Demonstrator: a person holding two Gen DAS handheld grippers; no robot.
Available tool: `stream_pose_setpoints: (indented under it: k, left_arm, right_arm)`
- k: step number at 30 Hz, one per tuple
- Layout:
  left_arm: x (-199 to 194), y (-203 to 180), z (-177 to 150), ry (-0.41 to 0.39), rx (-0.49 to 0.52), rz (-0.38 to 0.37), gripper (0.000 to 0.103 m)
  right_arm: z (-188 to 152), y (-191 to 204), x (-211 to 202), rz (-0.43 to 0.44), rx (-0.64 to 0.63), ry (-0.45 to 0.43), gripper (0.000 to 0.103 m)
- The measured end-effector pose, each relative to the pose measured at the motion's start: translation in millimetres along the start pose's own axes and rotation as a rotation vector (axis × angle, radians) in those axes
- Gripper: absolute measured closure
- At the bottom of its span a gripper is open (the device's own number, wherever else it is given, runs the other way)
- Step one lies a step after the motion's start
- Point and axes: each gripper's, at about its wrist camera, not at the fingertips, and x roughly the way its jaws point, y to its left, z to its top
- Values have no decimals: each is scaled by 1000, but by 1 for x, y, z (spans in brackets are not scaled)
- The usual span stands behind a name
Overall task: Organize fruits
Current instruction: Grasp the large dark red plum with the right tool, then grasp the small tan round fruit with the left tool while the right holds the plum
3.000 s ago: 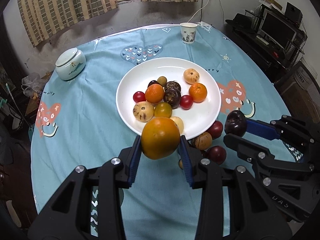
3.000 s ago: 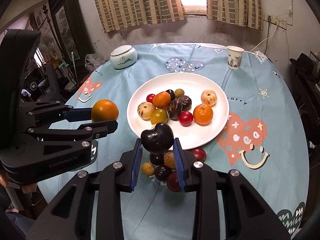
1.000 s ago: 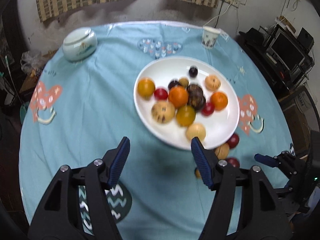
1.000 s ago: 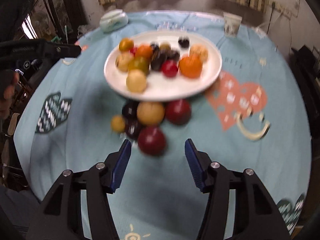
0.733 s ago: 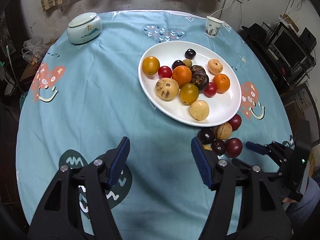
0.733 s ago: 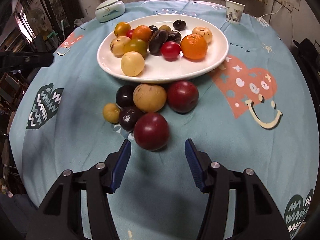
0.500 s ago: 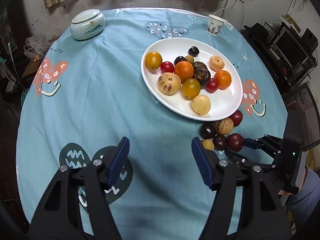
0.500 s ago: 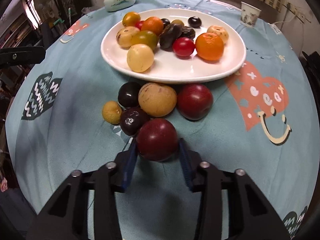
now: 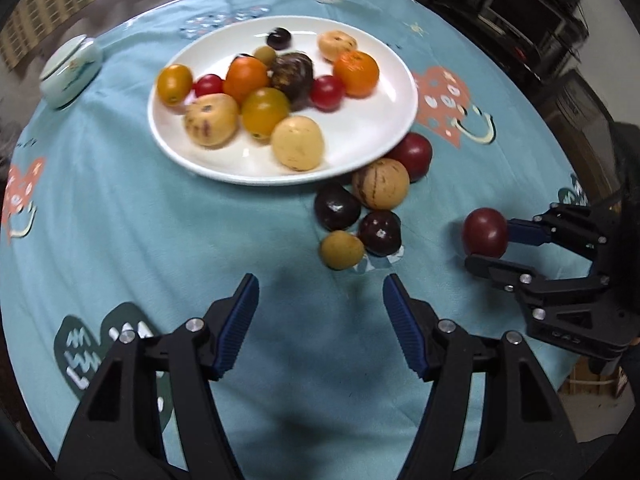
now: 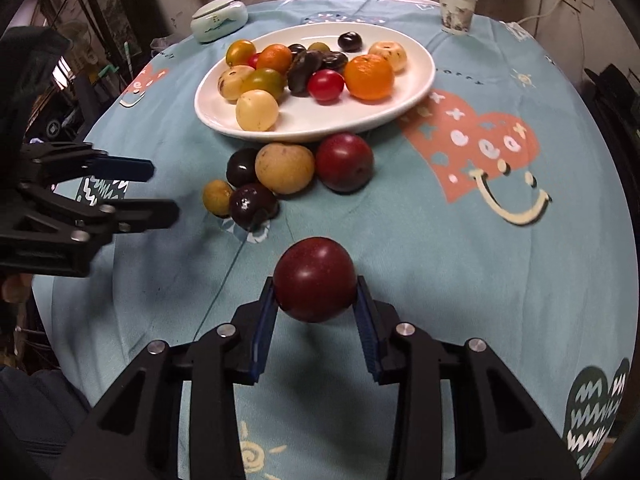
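My right gripper is shut on a dark red plum, held above the cloth near the front of the table; the same plum shows at the right of the left wrist view. A white plate holds several fruits. Just in front of it lie a red plum, a tan round fruit, two dark fruits and a small yellow one. My left gripper stands open and empty, short of that loose pile.
The round table carries a blue patterned cloth. A lidded ceramic jar and a paper cup stand at the far side. Dark furniture and electronics border the table's right.
My right gripper has closed on the dark red plum and lifted it back from the pile. The left gripper has moved in closer to the loose fruits, still open.
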Motion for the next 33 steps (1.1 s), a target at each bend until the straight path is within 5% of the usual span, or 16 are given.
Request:
stream_pose_setpoints:
  k: [7, 17, 23, 33]
  left_arm:
    - [32, 4, 9, 50, 27, -1, 49]
    - [42, 3, 21, 63, 48, -32, 52]
    - [44, -1, 23, 67, 41, -46, 75]
    - [25, -7, 14, 39, 33, 1, 76]
  right_arm:
    - [-5, -6, -4, 11, 48, -1, 65]
    - [-9, -4, 3, 12, 74, 17, 65]
    - [-9, 0, 3, 12, 72, 16, 65]
    - [-12, 11, 1, 20, 49, 15, 65]
